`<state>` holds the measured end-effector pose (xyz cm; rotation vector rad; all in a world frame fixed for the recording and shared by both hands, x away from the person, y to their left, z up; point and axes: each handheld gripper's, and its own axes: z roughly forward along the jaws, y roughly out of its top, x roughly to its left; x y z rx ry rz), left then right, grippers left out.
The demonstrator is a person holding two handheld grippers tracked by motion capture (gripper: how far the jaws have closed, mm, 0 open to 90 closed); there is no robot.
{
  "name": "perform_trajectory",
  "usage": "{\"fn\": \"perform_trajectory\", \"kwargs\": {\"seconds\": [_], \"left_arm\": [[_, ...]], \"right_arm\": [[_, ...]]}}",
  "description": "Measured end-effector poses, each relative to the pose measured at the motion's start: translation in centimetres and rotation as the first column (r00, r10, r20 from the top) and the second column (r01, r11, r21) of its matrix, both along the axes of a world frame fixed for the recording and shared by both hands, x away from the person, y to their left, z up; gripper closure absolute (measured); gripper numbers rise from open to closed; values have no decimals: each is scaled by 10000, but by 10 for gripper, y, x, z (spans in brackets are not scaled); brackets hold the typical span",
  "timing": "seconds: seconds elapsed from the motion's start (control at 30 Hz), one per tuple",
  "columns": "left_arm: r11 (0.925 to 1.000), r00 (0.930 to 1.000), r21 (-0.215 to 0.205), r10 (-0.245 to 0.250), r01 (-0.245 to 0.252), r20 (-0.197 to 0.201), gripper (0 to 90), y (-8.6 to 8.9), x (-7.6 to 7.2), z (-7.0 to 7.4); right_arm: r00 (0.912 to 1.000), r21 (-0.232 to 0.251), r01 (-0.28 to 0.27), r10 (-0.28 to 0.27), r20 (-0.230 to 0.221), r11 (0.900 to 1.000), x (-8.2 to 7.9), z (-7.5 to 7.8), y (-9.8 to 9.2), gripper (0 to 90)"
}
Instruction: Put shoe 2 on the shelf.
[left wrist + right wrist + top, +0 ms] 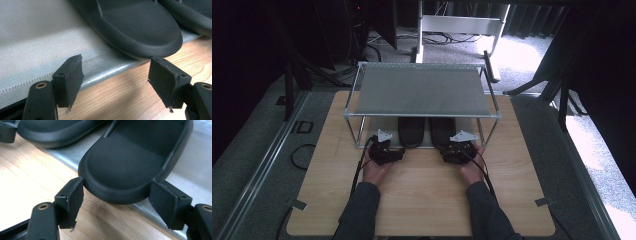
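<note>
Two black slippers lie side by side on the lower shelf [37, 50] of a metal rack, heels toward me: the left slipper [410, 131] and the right slipper [442, 130]. My left gripper [115, 75] is open at the shelf's front edge. The left slipper's heel [140, 32] lies just beyond its right pad, and nothing is between the jaws. My right gripper [116, 192] stands open with the right slipper's heel [125, 170] between its two pad tips, which sit at the heel's sides. In the high view both grippers, left [388, 150] and right [458, 150], rest in front of the rack.
The rack's grey top shelf [422, 90] overhangs the slippers, with thin corner posts [498, 127] at the front. The wooden table [427, 195] has bare room between my forearms and to both sides. A second slipper toe [55, 132] shows left of the right gripper.
</note>
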<state>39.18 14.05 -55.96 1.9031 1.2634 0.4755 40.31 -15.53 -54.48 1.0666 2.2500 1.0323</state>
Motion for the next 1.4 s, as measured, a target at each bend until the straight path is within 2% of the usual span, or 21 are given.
{"fn": "perform_trajectory", "kwargs": {"seconds": [0.3,0.43,0.57,0.7,0.8,0.9,1.03,1.1,1.2,1.3,1.4], "left_arm": [[10000,10000,20,-7,7,0,286,0,0,0],[10000,9999,49,-33,33,95,298,-1,-1,0],[9986,9987,376,-379,366,344,327,-7,-4,1],[9911,9932,877,-1052,1006,498,335,-18,-8,2],[9853,9891,997,-1429,1387,359,336,-27,-9,1],[9755,9840,1401,-1757,1699,303,334,-37,-12,0],[9695,9783,1472,-2037,1961,383,338,-46,-15,0],[9678,9780,1552,-2059,1983,346,339,-47,-15,0],[9706,9781,1359,-2050,1986,351,345,-44,-16,1],[9789,9816,937,-1861,1814,433,345,-36,-18,4],[9832,9841,729,-1710,1673,473,345,-28,-21,8]], "right_arm": [[9983,-248,-568,570,98,9981,-2,0,10,308],[9979,-224,-638,640,70,9977,-2,0,10,316],[9976,-193,-696,696,-7,9974,0,2,8,334],[9974,-256,-714,715,23,9971,0,2,9,352],[9977,-263,-681,682,33,9973,0,2,9,364],[9978,-239,-668,669,39,9975,0,2,8,366],[9979,-263,-633,635,95,9977,0,2,9,367],[9980,-217,-622,624,98,9978,0,1,9,367],[9980,-224,-628,630,97,9978,-1,1,8,374],[9977,-258,-662,666,144,9975,-3,1,6,377],[9977,-310,-664,668,128,9973,-7,2,3,377]]}}
